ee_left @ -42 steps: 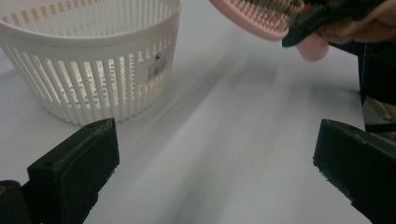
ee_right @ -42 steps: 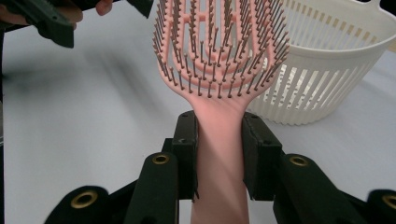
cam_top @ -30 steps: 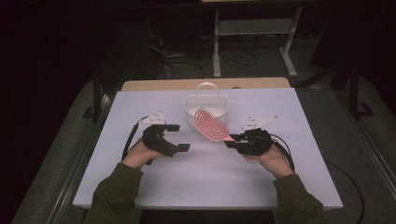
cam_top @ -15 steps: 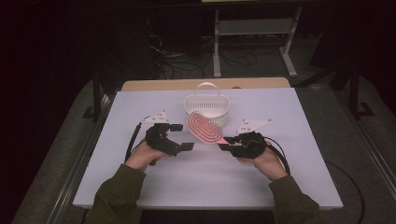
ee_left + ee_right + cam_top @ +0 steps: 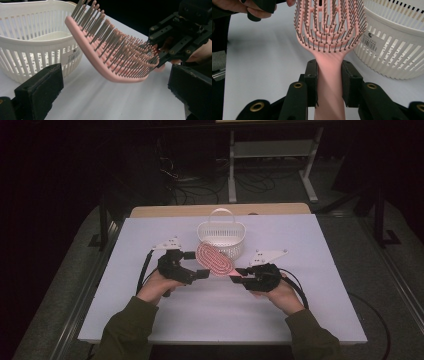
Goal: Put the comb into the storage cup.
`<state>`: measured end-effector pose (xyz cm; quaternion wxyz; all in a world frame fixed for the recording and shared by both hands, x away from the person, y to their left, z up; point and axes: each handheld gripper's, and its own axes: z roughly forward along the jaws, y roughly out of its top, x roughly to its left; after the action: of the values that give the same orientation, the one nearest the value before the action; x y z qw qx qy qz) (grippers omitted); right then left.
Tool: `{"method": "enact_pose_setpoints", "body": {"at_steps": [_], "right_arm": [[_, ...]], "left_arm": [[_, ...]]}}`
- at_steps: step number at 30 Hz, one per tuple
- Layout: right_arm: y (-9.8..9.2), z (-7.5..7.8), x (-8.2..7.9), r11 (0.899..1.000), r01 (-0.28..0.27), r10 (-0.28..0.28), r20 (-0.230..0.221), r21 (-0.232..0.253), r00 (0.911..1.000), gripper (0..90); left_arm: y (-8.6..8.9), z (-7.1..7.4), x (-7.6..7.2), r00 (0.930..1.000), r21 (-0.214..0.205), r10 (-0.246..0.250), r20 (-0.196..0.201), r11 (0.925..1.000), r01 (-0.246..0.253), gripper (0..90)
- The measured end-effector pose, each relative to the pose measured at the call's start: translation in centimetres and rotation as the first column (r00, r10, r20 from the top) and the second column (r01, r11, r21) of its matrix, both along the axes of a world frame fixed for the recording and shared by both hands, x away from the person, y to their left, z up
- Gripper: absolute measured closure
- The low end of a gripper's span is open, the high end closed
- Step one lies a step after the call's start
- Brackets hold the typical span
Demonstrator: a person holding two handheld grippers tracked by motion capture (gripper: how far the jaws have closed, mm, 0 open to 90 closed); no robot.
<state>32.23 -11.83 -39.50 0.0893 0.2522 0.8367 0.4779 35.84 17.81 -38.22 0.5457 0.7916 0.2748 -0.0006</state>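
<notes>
carrying a pink hairbrush (image 5: 215, 260) toward the white basket (image 5: 221, 239), high view: brush aloft just before basket, between both grippers. left gripper view: left gripper (image 5: 113, 93) jaws spread, holding nothing; basket interior looks empty. right gripper view: right gripper (image 5: 328, 82) pinching brush handle. next, likely: lift over rim, release.

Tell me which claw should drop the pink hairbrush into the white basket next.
Right. The right claw is shut on the hairbrush by its handle, its head raised beside the basket. The left claw is open, holding nothing.
</notes>
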Motion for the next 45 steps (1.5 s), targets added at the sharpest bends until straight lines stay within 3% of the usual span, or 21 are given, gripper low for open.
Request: {"method": "enact_pose_setpoints", "body": {"at_steps": [16,24,33,37,45], "right_arm": [[0.9,-0.2,-0.4,1.0,-0.026,0.026,0.008,-0.015,0.9996,68.7],[1.2,-0.3,-0.4,0.999,-0.028,0.029,0.017,-0.021,0.9994,68.7],[1.3,-0.4,-0.6,0.999,-0.036,0.036,0.027,-0.018,0.999,68.7],[1.5,-0.5,-0.7,0.999,-0.038,0.039,0.034,-0.019,0.9987,68.6],[1.6,-0.6,-0.7,0.999,-0.037,0.038,0.051,-0.033,0.9979,68.7]], "left_arm": [[-1.1,-0.1,-0.3,0.9998,0.039,0.019,-0.003,0.9991,-0.019,0.1],[-1.2,-0.1,-0.3,0.9995,0.033,0.03,-0.005,0.999,-0.03,0.5],[-1.1,-0.1,-0.3,0.9992,0.02,0.039,-0.007,0.999,-0.039,7.4],[-0.9,0.0,-0.2,0.9991,0.008,0.041,-0.008,0.9991,-0.041,15.3],[-0.8,0.0,-0.2,0.9985,-0.017,0.037,-0.04,0.9991,-0.038,24.2]]}}
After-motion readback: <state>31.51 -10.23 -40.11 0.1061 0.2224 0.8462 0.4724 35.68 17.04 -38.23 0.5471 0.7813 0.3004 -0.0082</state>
